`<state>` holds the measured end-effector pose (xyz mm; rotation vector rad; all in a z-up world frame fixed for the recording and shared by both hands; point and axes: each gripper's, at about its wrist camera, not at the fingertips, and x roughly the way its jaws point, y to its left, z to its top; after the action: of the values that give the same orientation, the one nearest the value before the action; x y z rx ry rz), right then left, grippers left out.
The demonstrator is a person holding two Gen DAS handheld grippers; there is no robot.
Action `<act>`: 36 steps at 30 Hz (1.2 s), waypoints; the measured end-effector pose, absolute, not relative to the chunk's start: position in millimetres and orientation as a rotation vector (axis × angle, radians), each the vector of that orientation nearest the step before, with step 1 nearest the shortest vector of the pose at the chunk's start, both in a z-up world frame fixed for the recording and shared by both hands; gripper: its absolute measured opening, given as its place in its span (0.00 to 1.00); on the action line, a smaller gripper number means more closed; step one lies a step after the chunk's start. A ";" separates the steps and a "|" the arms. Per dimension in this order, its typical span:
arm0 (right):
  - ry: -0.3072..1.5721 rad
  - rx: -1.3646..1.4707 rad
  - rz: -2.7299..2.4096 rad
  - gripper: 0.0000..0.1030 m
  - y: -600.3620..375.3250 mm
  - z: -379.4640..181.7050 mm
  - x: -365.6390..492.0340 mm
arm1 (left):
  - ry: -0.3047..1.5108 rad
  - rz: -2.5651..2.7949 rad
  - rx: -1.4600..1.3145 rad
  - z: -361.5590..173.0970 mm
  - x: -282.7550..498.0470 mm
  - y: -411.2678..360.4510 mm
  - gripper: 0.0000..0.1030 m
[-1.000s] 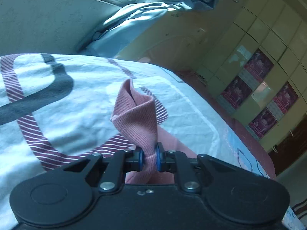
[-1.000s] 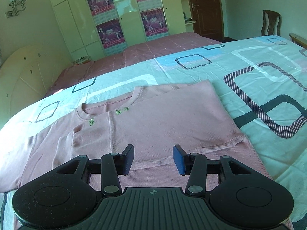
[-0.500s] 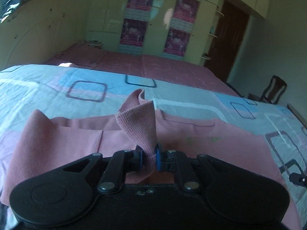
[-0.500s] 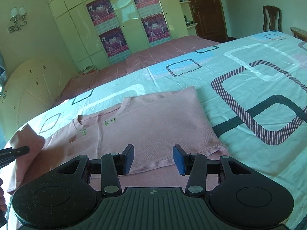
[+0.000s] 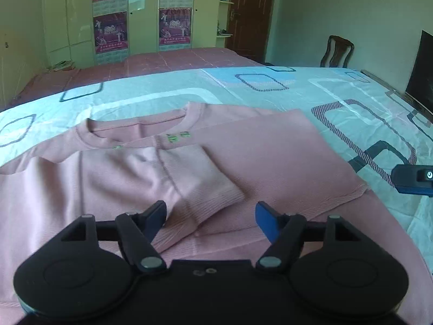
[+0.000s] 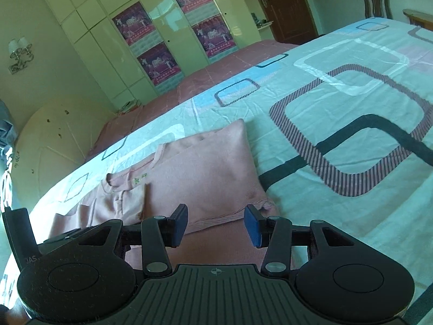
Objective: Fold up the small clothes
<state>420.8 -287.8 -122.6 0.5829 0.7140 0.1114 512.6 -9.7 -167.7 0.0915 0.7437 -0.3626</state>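
Pink sweater [image 5: 270, 162] on patterned bedsheet [image 5: 338, 94], left gripper [image 5: 211, 214] opening, empty, right gripper [image 6: 215, 226] seemingly half-open, empty.

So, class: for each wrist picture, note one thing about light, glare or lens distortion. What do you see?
Left wrist view: glare streaks the glossy pale wardrobe doors; dark rounded corners frame the picture. Right wrist view: fisheye curvature bends the patterned bedsheet; the pink knit sweater is evenly lit.

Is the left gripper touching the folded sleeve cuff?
Apart. The left wrist view shows the left gripper opening, both pads clear of the cuff lying between them.
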 end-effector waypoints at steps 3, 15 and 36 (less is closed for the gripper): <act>0.725 0.632 0.202 0.45 -268.6 -124.7 436.0 | 0.703 -0.264 0.054 -153.4 488.8 35.6 0.66; 0.912 0.800 0.318 0.44 -182.2 -175.8 527.2 | 0.791 0.051 -0.022 -155.1 454.2 201.0 0.41; 0.758 0.305 0.248 0.04 -165.1 -138.3 515.1 | 0.804 -0.067 0.023 -163.8 484.8 224.6 0.10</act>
<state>515.1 -165.1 -138.3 0.3048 0.7581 0.2485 484.8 224.6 -163.8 0.0235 0.8036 -0.0667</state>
